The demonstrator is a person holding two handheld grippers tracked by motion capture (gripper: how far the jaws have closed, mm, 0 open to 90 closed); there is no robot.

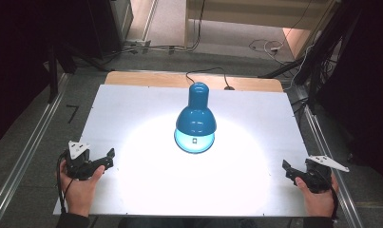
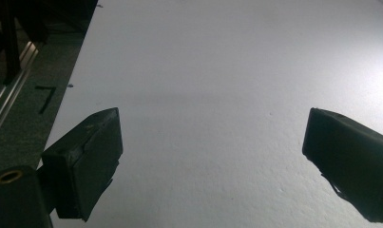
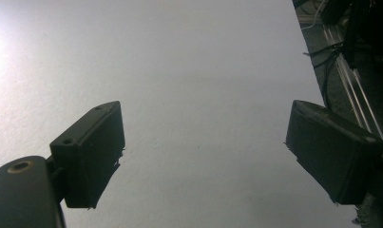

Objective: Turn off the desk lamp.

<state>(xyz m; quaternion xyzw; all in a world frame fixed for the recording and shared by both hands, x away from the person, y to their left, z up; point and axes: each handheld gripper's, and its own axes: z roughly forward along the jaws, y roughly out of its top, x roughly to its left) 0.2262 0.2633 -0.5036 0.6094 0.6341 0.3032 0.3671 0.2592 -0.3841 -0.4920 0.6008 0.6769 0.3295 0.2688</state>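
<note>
- The blue lamp (image 1: pixel 195 114) stands at the middle of the white surface (image 1: pixel 132 109), a little toward the far side, with its shade facing down and toward the near edge.
- It is lit: a bright round pool of light spreads over the surface in front of it, and the base under the shade glows.
- Its black cord (image 1: pixel 205 72) runs off the far edge of the surface.
- The left gripper (image 1: pixel 108 159) rests at the near left edge, held in a hand, well apart from the lamp. In the left gripper view its jaws stand wide apart with nothing but bare surface between them.
- The right gripper (image 1: pixel 288 169) sits at the near right edge, also well apart from the lamp. Its jaws are spread wide too, holding nothing.
- Both grippers point inward, roughly toward the middle of the surface.
- My judgement: the lamp being lit is the one result on show. Whether that is the finished job or the starting state for switching it off, I cannot tell from this moment.
- If work on the lamp remains, all of it is left: the reach, the contact and any press or move.
</note>
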